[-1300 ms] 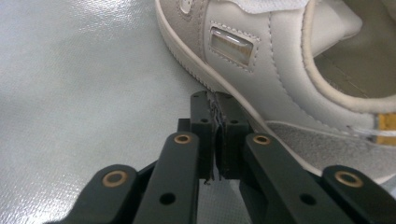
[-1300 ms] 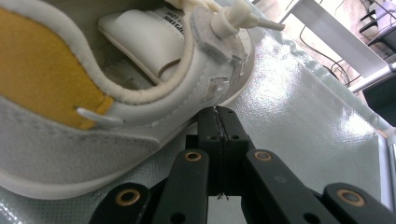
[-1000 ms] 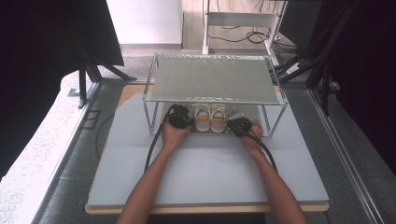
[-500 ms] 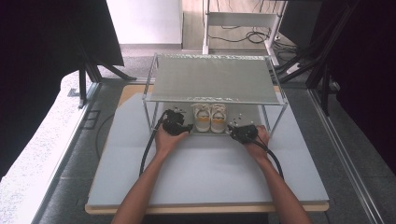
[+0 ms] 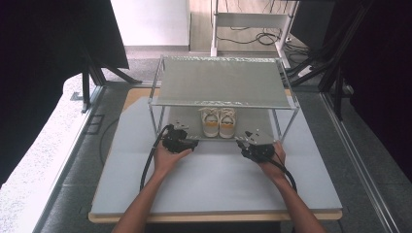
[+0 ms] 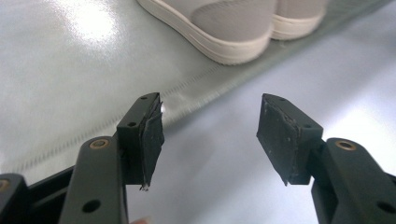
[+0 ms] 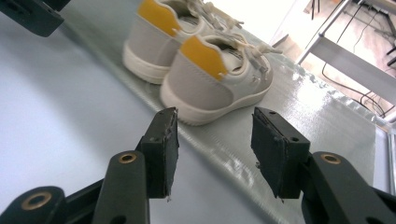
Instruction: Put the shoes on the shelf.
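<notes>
On the pale grey surface (image 5: pixel 214 179) stood a two-tier metal-framed rack with grey fabric shelves (image 5: pixel 218 87), and on its lower shelf sat the pair of small white sneakers with yellow heel tabs (image 5: pixel 217 122), side by side, heels toward me. I held my left hand-held gripper (image 5: pixel 180 141) and right hand-held gripper (image 5: pixel 252 143) just outside the shelf edge, jaws having just been opening, wide, nothing between them. I judged it best to back out level, clear of the soles.
</notes>
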Motion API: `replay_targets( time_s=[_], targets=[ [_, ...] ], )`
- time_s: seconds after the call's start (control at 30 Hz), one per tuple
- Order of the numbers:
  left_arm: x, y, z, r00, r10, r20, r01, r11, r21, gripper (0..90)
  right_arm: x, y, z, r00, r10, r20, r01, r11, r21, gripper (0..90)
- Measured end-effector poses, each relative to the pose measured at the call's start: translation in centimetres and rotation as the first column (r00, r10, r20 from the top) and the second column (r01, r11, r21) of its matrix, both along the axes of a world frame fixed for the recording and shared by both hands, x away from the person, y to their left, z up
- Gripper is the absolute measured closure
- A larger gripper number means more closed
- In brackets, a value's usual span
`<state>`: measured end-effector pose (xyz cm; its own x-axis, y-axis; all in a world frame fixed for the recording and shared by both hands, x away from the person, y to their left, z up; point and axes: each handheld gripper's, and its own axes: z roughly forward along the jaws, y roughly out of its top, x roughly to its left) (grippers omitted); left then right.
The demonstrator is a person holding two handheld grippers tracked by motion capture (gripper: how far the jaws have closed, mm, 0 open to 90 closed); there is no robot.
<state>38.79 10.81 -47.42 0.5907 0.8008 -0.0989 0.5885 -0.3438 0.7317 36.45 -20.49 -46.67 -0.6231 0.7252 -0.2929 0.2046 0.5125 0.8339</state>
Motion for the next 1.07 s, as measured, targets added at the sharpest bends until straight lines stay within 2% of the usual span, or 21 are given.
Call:
replay_targets(
  time_s=[0.03,0.23,0.27,0.3,0.33,0.37,0.4,0.47,0.53,0.6,0.67,0.87,0.93,1.0,1.07],
  targets=[
    [-0.5,0.2,0.0,1.0000,-0.001,0.001,0.001,0.9999,-0.011,39.7,-0.5,-0.2,-0.1,1.0000,0.005,-0.002,-0.005,1.000,0.011,49.8],
    [-3.6,1.3,-0.9,0.9992,-0.041,0.001,0.041,0.9990,-0.016,36.8,-3.4,-1.8,-0.6,0.9991,0.024,-0.036,-0.021,0.998,0.062,48.3],
    [-3.6,1.3,-0.9,0.9992,-0.041,0.001,0.041,0.9990,-0.016,36.8,-3.4,-1.8,-0.6,0.9991,0.024,-0.036,-0.021,0.998,0.062,48.3],
    [-4.6,1.6,-1.3,0.9990,-0.044,-0.003,0.044,0.9988,-0.019,36.5,-4.2,-2.4,-0.8,0.9981,0.044,-0.045,-0.040,0.996,0.076,47.4],
    [-4.6,1.6,-1.3,0.9990,-0.044,-0.003,0.044,0.9988,-0.019,36.1,-4.6,-2.7,-0.8,0.9971,0.058,-0.049,-0.054,0.995,0.086,47.1],
    [-5.5,2.0,-1.7,0.9991,-0.041,-0.008,0.041,0.9983,-0.041,36.1,-4.8,-3.0,-0.9,0.9963,0.068,-0.052,-0.063,0.994,0.094,46.6],
    [-5.5,2.0,-1.7,0.9991,-0.041,-0.008,0.041,0.9983,-0.041,36.0,-4.8,-3.0,-0.9,0.9963,0.068,-0.052,-0.063,0.994,0.094,46.6],
    [-6.7,2.3,-2.3,0.9993,-0.036,-0.006,0.036,0.9980,-0.052,35.8,-5.6,-3.7,-1.2,0.9931,0.095,-0.069,-0.086,0.989,0.118,45.3],
    [-7.2,2.4,-2.2,0.9989,-0.046,-0.006,0.046,0.9984,-0.033,35.0,-5.9,-3.8,-1.3,0.9912,0.107,-0.079,-0.097,0.988,0.117,44.7],
    [-7.4,2.6,-2.1,0.9991,-0.041,0.006,0.041,0.9986,-0.033,34.9,-6.1,-3.8,-1.4,0.9912,0.106,-0.079,-0.098,0.990,0.102,44.2],
    [-7.9,2.9,-1.9,0.9993,-0.035,0.011,0.035,0.9981,-0.050,34.8,-6.2,-3.7,-1.5,0.9908,0.107,-0.083,-0.098,0.989,0.111,44.1],
    [-8.3,3.3,-1.8,0.9995,-0.023,0.019,0.024,0.9985,-0.050,34.2,-6.2,-3.5,-1.4,0.9916,0.109,-0.070,-0.101,0.989,0.111,44.2],
    [-8.2,3.4,-2.1,0.9997,-0.022,0.010,0.022,0.9987,-0.045,33.5,-6.3,-3.4,-1.4,0.9917,0.109,-0.067,-0.102,0.989,0.106,43.5],
    [-8.1,3.2,-2.4,0.9994,-0.030,-0.015,0.029,0.9990,-0.034,33.0,-6.4,-3.5,-1.4,0.9918,0.109,-0.067,-0.102,0.989,0.104,42.8],
    [-8.0,3.0,-2.4,0.9994,-0.030,-0.019,0.030,0.9993,-0.021,32.2,-6.4,-3.5,-1.4,0.9918,0.109,-0.067,-0.101,0.989,0.105,42.6]
  ],
)
